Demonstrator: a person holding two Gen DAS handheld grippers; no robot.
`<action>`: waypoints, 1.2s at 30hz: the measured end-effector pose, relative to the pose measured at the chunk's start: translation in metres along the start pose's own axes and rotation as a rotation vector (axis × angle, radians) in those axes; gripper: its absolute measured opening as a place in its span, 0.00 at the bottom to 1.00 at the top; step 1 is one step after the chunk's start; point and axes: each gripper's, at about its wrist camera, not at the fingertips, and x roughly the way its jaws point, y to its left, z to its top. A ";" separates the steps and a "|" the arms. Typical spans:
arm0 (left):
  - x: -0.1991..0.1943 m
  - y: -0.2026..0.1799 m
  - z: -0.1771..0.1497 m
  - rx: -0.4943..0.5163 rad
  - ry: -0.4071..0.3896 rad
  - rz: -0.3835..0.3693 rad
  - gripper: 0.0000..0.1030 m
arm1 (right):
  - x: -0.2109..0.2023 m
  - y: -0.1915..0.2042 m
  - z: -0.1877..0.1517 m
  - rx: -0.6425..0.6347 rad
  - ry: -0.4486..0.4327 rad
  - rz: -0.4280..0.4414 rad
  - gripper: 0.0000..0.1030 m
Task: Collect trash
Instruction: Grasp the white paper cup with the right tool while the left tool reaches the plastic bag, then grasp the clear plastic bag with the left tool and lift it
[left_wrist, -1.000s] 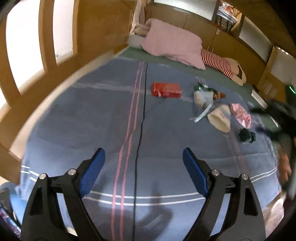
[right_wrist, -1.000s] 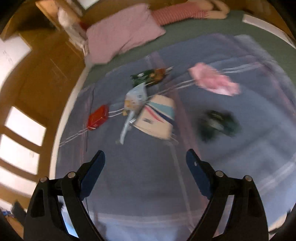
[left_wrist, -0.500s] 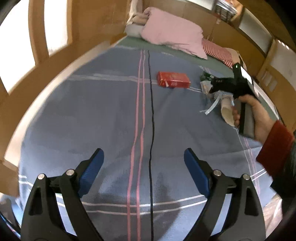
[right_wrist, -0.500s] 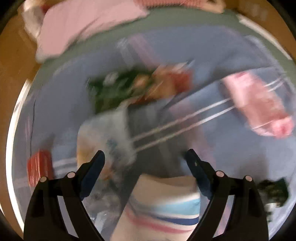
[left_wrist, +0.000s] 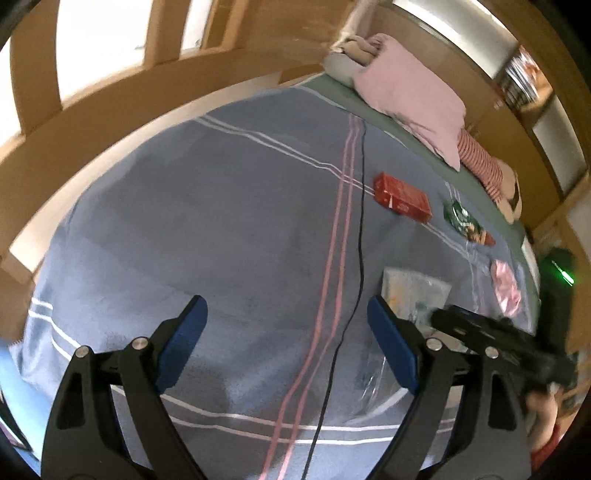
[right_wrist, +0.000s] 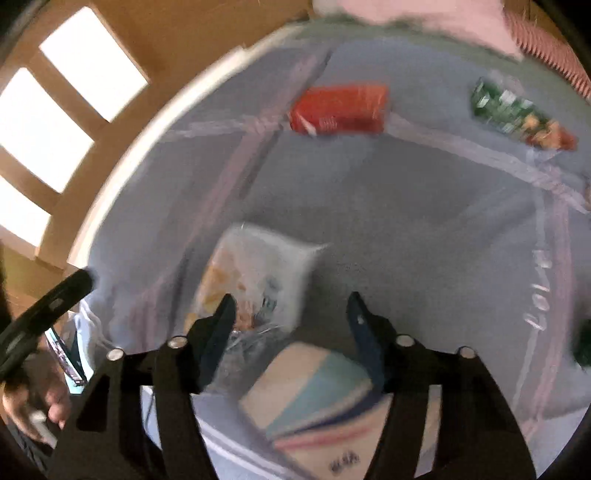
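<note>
Trash lies scattered on a blue striped blanket (left_wrist: 240, 240). In the right wrist view my right gripper (right_wrist: 291, 325) hovers low over a white snack bag (right_wrist: 258, 273) and a striped paper cup (right_wrist: 314, 398). Its jaws are closing; the cup and the bag's lower corner lie between the fingers, and no pad presses on either. Farther off lie a red box (right_wrist: 340, 109) and a green wrapper (right_wrist: 517, 110). My left gripper (left_wrist: 288, 343) stands open over bare blanket, left of the snack bag (left_wrist: 413, 291). The red box (left_wrist: 402, 197) lies beyond it.
A pink wrapper (left_wrist: 506, 288) and the green wrapper (left_wrist: 461, 218) lie at the right. A pink pillow (left_wrist: 413, 96) and a striped soft toy (left_wrist: 480, 162) lie at the bed's head. A wooden frame with windows (left_wrist: 110, 96) borders the bed's left. A dark green scrap (right_wrist: 583, 343) sits far right.
My right gripper swung left and down, from over the green wrapper to over the snack bag and cup, rolling as it went; its jaws narrowed. The left gripper rolled and shifted, staying open.
</note>
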 end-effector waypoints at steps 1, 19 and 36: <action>0.003 0.002 0.001 -0.018 0.012 -0.011 0.86 | -0.015 0.000 -0.005 0.010 -0.043 -0.020 0.82; 0.044 -0.023 -0.014 -0.053 0.177 -0.196 0.86 | -0.011 -0.019 -0.029 -0.032 0.089 -0.212 0.31; 0.063 -0.089 -0.037 0.303 0.176 -0.045 0.18 | -0.061 -0.075 -0.038 0.134 0.008 -0.275 0.75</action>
